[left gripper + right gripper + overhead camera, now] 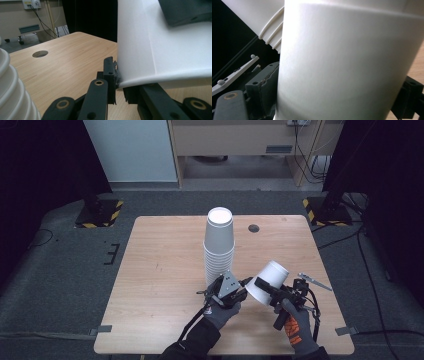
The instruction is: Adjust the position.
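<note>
— Two grippers on one cup (269, 280), is that right?

— Yes. The cup is white, tilted, held off the table (155, 270) near its front right part, base up and away from the person, mouth towards the left gripper (235, 295).

— How does the left gripper hold it?

— Its jaws are nearly closed and pinch the cup's rim; in the left gripper view the rim edge (150, 81) sits right between the two black jaws, wall clamped from both sides.

— And the right gripper (267, 287)?

— It comes in from the lower right, and its jaws stand on either side of the cup. In the right gripper view the cup's wall (347, 65) lies between them, one jaw at each side. The gap is narrow, yet whether the pads press on the wall I cannot tell.

— Where is the stack (219, 247)?

— Upright on the middle of the table, upside down, just behind the left gripper. The held cup is apart from it, to its right. The stack's ribbed rims show at the left edge of the left gripper view (12, 92).

— Anything else on the table?

— A round hole (254, 228) near the far edge, right of the stack.
</note>
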Tool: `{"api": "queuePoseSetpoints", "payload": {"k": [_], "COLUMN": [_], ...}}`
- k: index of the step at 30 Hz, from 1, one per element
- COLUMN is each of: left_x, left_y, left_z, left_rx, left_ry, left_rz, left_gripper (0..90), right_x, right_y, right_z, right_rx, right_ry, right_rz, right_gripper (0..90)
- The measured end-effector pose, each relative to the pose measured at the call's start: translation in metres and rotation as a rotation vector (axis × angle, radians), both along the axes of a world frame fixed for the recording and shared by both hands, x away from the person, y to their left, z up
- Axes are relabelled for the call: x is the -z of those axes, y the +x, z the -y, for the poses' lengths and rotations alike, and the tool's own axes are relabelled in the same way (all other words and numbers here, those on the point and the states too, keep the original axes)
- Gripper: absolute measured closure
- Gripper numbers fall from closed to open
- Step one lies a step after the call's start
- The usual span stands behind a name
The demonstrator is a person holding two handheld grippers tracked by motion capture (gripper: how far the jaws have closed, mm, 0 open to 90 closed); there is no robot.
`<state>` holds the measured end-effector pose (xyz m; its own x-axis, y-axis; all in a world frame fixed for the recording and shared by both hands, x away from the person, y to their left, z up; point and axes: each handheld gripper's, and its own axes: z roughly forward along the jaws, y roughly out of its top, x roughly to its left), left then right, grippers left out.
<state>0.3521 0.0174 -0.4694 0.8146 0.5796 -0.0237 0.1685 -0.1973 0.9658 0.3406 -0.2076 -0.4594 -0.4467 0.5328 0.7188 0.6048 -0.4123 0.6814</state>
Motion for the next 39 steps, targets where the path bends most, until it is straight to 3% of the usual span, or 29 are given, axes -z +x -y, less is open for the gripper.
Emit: {"api": "queuePoseSetpoints", "payload": {"k": [13,17,23,27,39], "left_x": [-0.002,-0.003,-0.004,-0.005,-0.008], "left_y": [-0.004,-0.002,-0.003,-0.007,-0.012], "left_z": [0.001,0.001,-0.002,-0.002,-0.009], "left_rx": [0.005,0.0,-0.008,0.003,0.029], "left_ry": [-0.009,-0.047,-0.022,0.012,0.011], "left_rz": [0.004,-0.004,0.023,0.038,0.008], "left_gripper": [82.0,77.4,80.3,82.6,83.6], "right_x": [-0.003,-0.004,-0.003,-0.003,-0.003], "right_y": [-0.001,-0.001,-0.001,-0.001,0.003], "right_z": [0.004,0.005,0.002,0.0,0.002], "right_rx": [0.019,0.02,0.008,0.02,0.028], "right_ry": [0.024,0.027,0.028,0.008,-0.006], "right_rz": [0.002,0.001,0.001,0.033,0.066], "right_gripper": [12.6,12.9,12.4,10.1,2.3]}}
